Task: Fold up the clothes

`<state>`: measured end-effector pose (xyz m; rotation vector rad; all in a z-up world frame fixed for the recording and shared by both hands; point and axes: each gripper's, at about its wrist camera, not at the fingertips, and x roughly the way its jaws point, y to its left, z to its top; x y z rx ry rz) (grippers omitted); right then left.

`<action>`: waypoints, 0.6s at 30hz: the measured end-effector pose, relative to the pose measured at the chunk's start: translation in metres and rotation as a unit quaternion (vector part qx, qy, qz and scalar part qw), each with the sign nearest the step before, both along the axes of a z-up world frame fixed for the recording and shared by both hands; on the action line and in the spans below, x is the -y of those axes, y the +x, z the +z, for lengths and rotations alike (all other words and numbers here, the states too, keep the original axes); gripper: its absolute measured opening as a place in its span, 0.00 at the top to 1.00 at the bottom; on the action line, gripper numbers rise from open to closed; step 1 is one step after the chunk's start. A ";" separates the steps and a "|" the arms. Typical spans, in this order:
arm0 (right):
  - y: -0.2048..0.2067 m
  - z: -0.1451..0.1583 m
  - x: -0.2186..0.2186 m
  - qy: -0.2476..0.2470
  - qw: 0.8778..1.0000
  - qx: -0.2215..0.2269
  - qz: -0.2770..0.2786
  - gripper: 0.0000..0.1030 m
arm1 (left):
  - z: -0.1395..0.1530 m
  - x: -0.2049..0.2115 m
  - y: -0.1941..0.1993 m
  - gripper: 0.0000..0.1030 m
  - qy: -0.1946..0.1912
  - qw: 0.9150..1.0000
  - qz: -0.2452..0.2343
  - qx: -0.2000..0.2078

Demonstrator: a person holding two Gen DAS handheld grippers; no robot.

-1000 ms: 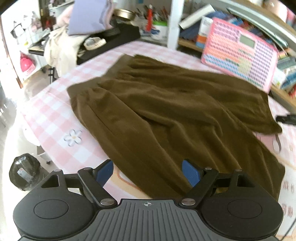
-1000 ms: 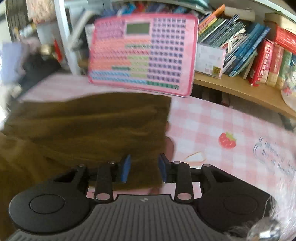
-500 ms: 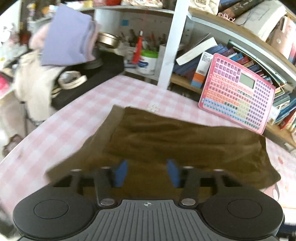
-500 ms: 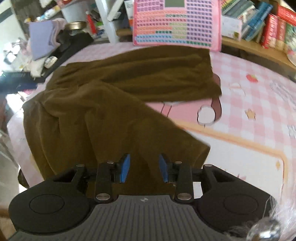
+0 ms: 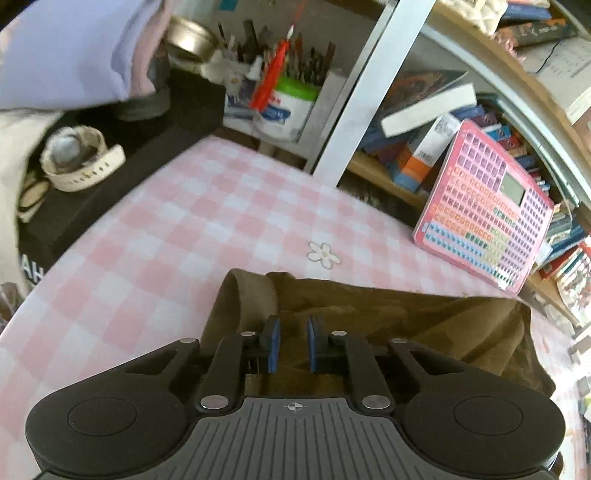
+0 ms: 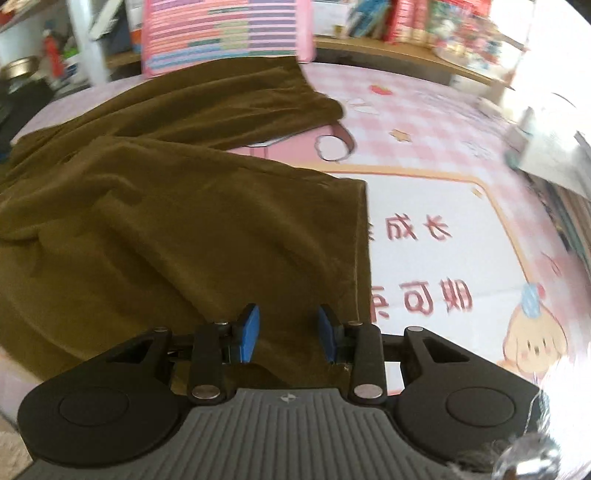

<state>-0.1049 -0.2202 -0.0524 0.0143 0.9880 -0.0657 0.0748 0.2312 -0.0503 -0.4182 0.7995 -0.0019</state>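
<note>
Both tongs sit low over the dark olive-brown soft-knit trousers (image 6: 177, 206), which lie spread on the pink-and-white checked tablecloth (image 5: 177, 229). The left gripper (image 5: 292, 341) has its blue-padded jaws drawn close with a narrow slit between them, and the folded waistband corner rises right at and between the tips; whether cloth is truly pinched there I cannot tell, since the pads hide the contact. The right gripper (image 6: 288, 332) is released, its jaws standing well apart, straddling the near trouser leg just beside the hem corner, with brown fabric filling the gap but nothing clamped.

Ahead of the right tongs the two legs splay apart: the near leg runs under the jaws, the far leg stretches away toward the pink plastic keyboard toy (image 6: 225, 33) propped against the wooden bookshelf, and a wedge of tablecloth shows between them. Ahead of the left tongs lie bare checked cloth and a printed white flower (image 5: 324, 254).

By my reading the task is barely begun. The garment lies flat but rumpled, and no fold shows as laid. Left to do: secure both ends of the near leg, carry it over onto the far leg so the halves match, then fold the length down into a compact stack.
</note>
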 end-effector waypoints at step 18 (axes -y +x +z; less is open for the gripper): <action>0.002 0.000 -0.008 -0.008 0.999 -0.006 -0.047 0.65 | 0.001 -0.010 0.008 0.95 0.009 0.999 -0.039 0.016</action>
